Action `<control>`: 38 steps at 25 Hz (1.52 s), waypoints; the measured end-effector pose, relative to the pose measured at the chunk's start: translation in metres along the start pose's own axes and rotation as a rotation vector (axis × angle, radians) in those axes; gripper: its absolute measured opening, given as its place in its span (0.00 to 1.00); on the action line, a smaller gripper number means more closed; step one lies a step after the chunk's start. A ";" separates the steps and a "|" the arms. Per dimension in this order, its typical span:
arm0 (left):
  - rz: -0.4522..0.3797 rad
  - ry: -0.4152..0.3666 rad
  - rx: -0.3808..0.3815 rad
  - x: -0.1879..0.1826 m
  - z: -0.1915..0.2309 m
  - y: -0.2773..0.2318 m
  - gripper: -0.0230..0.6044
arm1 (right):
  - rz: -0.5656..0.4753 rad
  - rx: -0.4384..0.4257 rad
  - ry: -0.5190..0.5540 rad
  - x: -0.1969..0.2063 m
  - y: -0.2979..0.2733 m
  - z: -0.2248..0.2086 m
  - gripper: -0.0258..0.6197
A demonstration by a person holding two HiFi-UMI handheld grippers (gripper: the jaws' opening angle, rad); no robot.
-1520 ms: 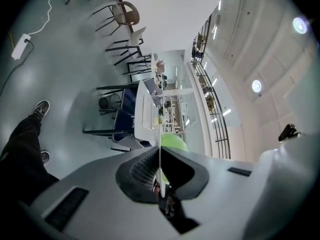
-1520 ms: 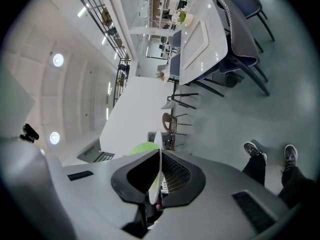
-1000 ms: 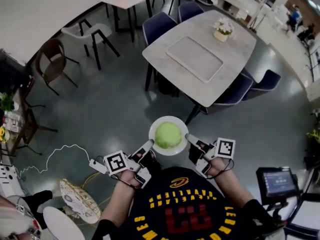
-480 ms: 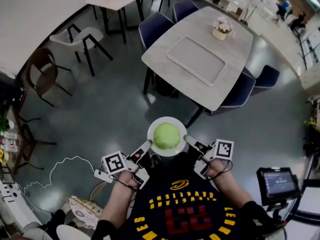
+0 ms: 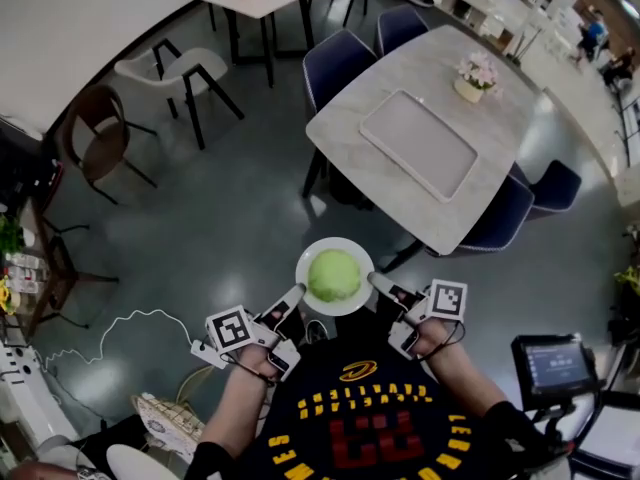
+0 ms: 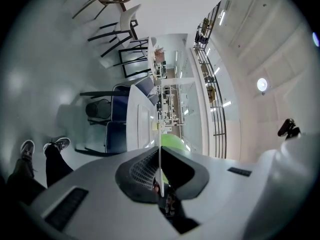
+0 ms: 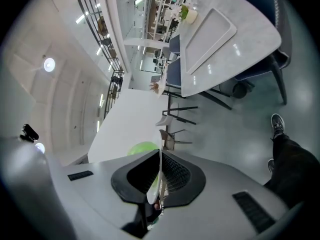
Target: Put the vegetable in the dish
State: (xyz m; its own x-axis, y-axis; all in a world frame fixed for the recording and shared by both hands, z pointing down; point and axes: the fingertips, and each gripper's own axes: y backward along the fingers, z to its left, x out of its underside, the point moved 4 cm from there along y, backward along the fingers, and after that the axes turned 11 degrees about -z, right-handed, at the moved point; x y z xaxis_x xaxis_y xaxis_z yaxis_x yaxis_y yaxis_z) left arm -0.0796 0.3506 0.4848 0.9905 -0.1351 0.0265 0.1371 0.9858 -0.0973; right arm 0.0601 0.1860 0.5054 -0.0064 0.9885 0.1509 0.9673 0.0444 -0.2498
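Vegetable point(image 5: 335, 275) sits in dish point(image 5: 309, 254); gripper views show left tool point(image 6: 159, 156) and right tool point(image 7: 160, 160) clamping its rim.

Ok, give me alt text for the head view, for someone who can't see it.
A white dish holding a round green vegetable is gripped at its rim by the left hand-held gripper and the right hand-held gripper, above a grey floor. Ahead stands a table with a tray.

Left gripper point(image 5: 297, 293): jaws clamped on the dish point(image 5: 318, 247) rim.
Right gripper point(image 5: 375, 279): jaws clamped on the opposite rim.
Forearms point(image 5: 238, 408): stretched forward, converging.
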 end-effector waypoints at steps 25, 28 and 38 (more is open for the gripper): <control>0.034 -0.051 -0.007 -0.056 -0.046 -0.245 0.05 | -0.048 -0.041 -0.040 -0.230 -0.091 -0.001 0.07; 0.087 -0.059 -0.016 -0.057 -0.046 -0.280 0.05 | -0.086 -0.029 -0.058 -0.256 -0.091 -0.009 0.07; 0.323 0.061 -0.031 -0.070 -0.055 -0.396 0.05 | -0.330 0.013 -0.109 -0.324 -0.093 -0.024 0.07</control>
State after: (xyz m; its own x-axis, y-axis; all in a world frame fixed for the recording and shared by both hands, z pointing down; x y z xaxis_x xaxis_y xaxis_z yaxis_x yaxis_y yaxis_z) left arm -0.2021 -0.0356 0.4667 0.9817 0.1774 -0.0698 -0.1849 0.9753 -0.1209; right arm -0.0219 -0.1416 0.5023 -0.3457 0.9303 0.1228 0.9054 0.3651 -0.2167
